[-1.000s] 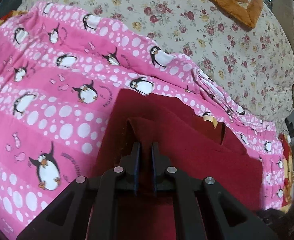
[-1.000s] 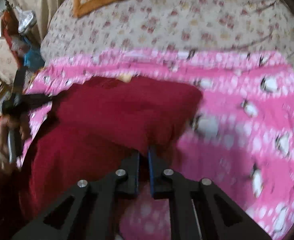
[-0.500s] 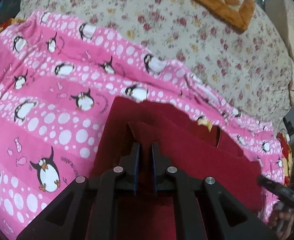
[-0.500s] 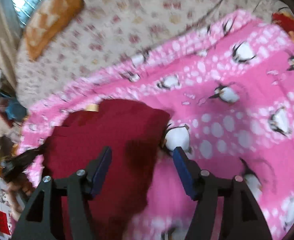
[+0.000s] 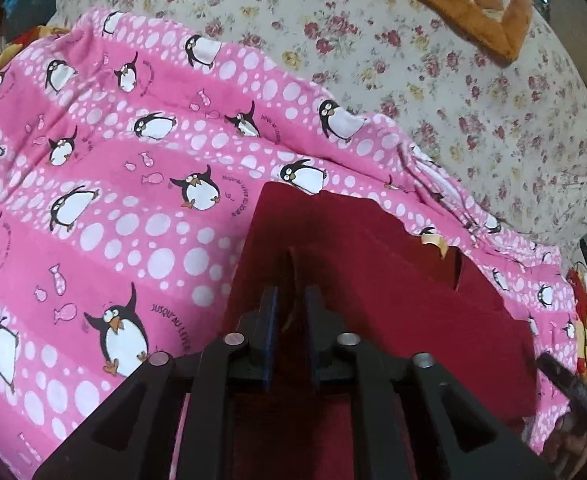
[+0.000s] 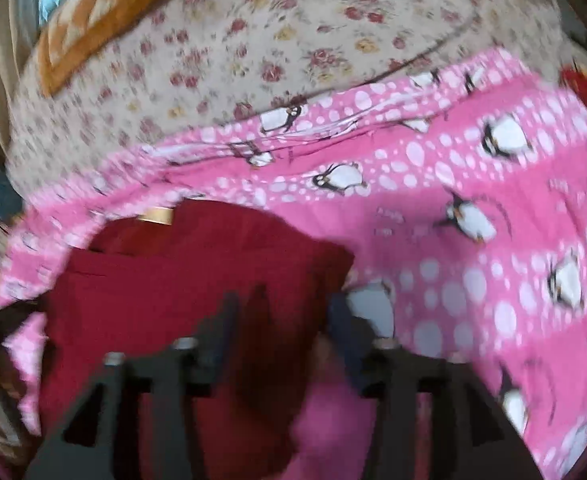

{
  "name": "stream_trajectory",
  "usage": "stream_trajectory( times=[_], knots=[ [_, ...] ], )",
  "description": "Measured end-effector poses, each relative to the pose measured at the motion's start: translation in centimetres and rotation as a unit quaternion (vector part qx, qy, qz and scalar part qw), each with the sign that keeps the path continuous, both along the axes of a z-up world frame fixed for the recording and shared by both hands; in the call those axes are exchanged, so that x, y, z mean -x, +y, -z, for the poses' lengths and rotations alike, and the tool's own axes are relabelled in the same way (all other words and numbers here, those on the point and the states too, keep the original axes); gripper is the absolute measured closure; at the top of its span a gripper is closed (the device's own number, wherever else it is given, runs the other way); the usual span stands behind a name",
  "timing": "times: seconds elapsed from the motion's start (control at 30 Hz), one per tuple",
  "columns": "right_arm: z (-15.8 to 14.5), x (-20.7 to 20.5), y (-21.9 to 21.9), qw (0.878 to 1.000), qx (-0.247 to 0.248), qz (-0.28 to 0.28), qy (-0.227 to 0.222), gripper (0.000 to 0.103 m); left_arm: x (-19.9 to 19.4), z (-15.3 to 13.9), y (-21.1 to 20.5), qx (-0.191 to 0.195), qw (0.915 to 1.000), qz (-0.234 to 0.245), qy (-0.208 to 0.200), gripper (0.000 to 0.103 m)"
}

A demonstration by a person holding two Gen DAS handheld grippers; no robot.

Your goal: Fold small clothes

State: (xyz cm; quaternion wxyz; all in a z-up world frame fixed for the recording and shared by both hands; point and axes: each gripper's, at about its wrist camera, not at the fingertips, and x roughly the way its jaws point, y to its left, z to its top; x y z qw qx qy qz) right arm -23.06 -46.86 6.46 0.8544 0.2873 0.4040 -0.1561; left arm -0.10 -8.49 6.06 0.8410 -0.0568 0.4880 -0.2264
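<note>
One dark red garment (image 5: pixel 393 280), folded flat; left claw (image 5: pixel 291 300) pinches its edge; right claw (image 6: pixel 283 312) parted, blurred

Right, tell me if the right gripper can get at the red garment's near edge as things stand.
Probably yes. The right gripper is open and sits right over the red garment, with nothing lying across the fabric there. The picture is blurred, so contact is unclear.

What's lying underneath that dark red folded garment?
The dark red folded garment lies on a pink penguin-print blanket, which shows on both its sides. Beyond the blanket's far edge is a cream floral bedsheet. Anything directly beneath the garment is covered.
</note>
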Motion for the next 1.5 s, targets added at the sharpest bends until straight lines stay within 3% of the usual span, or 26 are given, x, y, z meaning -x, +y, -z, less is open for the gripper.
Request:
stream_trajectory(
  times=[0.13, 0.37, 0.57, 0.97, 1.23, 1.5],
  knots=[
    [0.0, 2.6, 2.4, 0.999, -0.005, -0.032, 0.024, 0.037, 1.4, 0.0, 0.7, -0.008, 0.9999, 0.012, 0.006, 0.098],
    [1.9, 6.7, 8.0, 0.991, -0.068, -0.106, 0.037, 0.035, 5.7, -0.4, 2.7, -0.006, 0.9983, 0.056, 0.011, 0.089],
    [2.0, 9.3, 11.4, 0.987, -0.06, -0.137, 0.048, 0.031, 10.7, -0.8, 4.6, -0.023, 0.9957, 0.09, 0.005, 0.089],
    [2.6, 14.6, 15.1, 0.983, -0.074, -0.157, 0.057, 0.028, 18.9, 2.1, 7.8, 0.003, 0.9926, 0.101, 0.067, 0.089],
    [3.3, 16.0, 15.3, 0.983, -0.085, -0.152, 0.051, 0.028, 20.7, 2.9, 7.5, -0.013, 0.9918, 0.108, 0.068, 0.089],
    [3.4, 15.7, 15.3, 0.984, -0.09, -0.149, 0.048, 0.027, 20.6, 3.2, 7.9, 0.0, 0.9919, 0.101, 0.078, 0.089]
  ],
)
